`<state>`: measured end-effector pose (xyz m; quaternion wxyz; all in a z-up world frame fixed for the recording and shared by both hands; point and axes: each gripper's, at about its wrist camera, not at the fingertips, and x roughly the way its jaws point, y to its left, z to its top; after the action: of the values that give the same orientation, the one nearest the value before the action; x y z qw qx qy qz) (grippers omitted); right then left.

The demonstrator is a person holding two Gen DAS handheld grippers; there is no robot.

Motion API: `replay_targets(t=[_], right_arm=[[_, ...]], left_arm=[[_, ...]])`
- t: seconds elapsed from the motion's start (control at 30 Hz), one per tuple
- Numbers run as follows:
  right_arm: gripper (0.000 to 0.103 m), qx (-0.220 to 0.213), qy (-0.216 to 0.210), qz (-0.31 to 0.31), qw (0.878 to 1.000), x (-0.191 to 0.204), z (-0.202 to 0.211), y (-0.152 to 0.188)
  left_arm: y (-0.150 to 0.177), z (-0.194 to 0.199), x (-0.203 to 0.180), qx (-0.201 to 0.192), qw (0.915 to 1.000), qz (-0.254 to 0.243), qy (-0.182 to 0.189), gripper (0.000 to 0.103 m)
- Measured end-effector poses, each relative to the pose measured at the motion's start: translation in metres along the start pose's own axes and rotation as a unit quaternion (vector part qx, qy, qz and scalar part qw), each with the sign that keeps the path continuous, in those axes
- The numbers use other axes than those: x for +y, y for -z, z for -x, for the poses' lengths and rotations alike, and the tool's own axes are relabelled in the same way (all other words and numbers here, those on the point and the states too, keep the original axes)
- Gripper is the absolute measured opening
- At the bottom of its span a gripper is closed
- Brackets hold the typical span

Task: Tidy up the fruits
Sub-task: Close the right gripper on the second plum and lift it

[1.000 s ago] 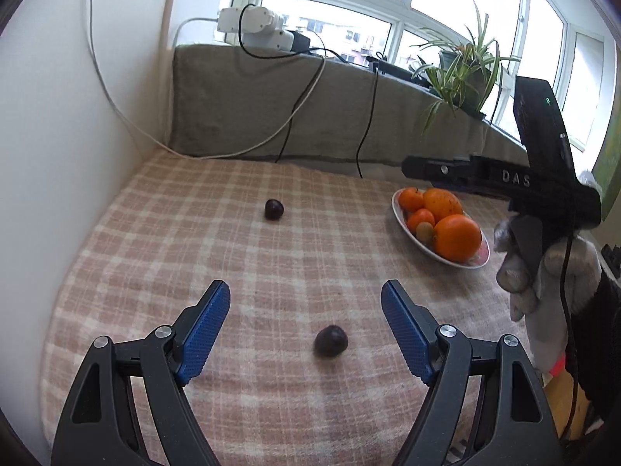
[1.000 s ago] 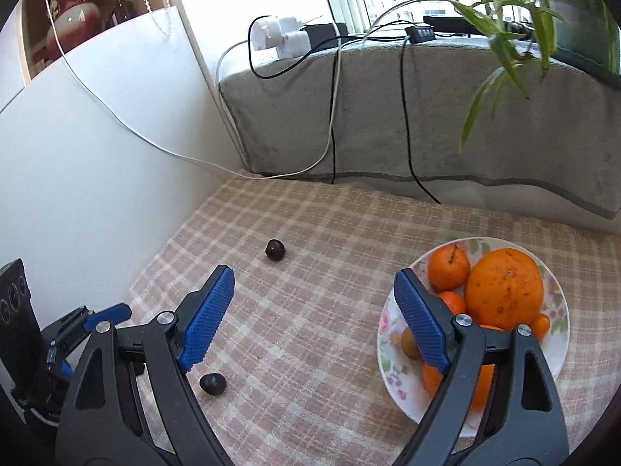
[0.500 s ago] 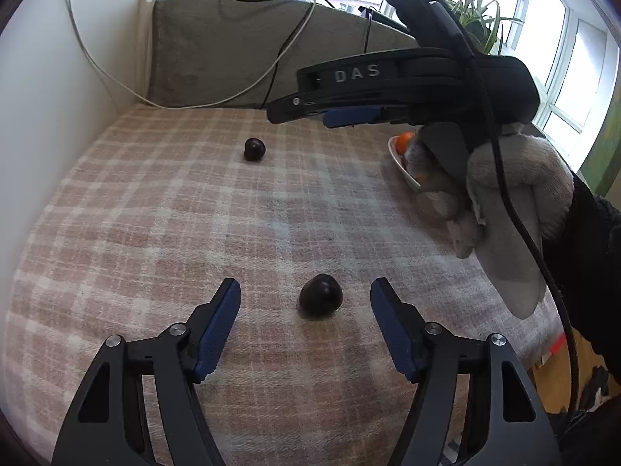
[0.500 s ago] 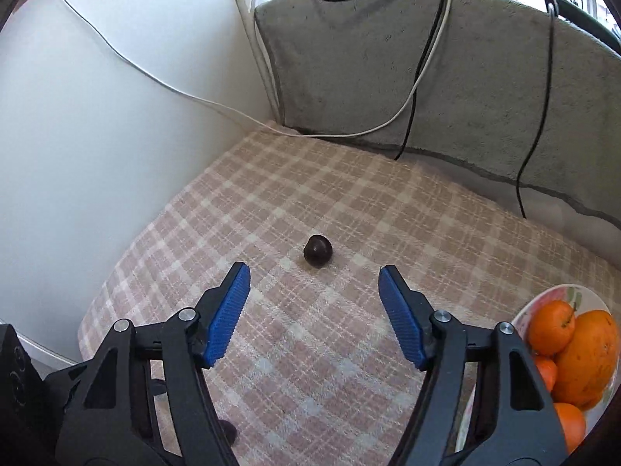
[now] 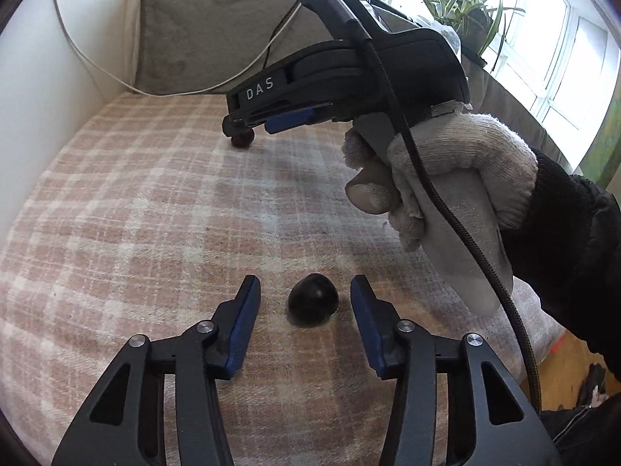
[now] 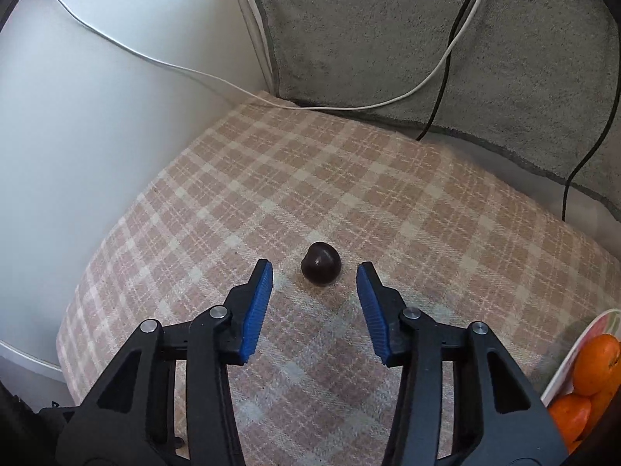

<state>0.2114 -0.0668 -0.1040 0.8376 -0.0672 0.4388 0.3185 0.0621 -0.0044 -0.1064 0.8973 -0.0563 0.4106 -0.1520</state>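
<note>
Right wrist: one dark fruit (image 6: pixel 321 268), three oranges (image 6: pixel 595 358).

The only clear lettering is "DAS", in pale capitals on the black side of the right hand-held gripper (image 5: pixel 248 126), seen in the upper middle of the left wrist view. In the right wrist view, at the lower right edge, an orange (image 6: pixel 595 363) carries a small dark mark that may be print, too small to read.
</note>
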Motion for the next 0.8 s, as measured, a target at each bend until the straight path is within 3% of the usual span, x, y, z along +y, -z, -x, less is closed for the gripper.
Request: replay_targets(t=[0.6, 0.8], right_arm=[[0.026, 0.018, 0.047, 0.039, 0.998, 0.003, -0.027, -0.009], [0.025, 0.013, 0.051, 0.05, 0.997, 0.004, -0.025, -0.01]], left_arm=[[0.001, -0.006, 0.002, 0.0, 0.9999, 0.005, 0.01, 0.026], [0.0, -0.005, 0.002, -0.001, 0.9998, 0.011, 0.015, 0.024]])
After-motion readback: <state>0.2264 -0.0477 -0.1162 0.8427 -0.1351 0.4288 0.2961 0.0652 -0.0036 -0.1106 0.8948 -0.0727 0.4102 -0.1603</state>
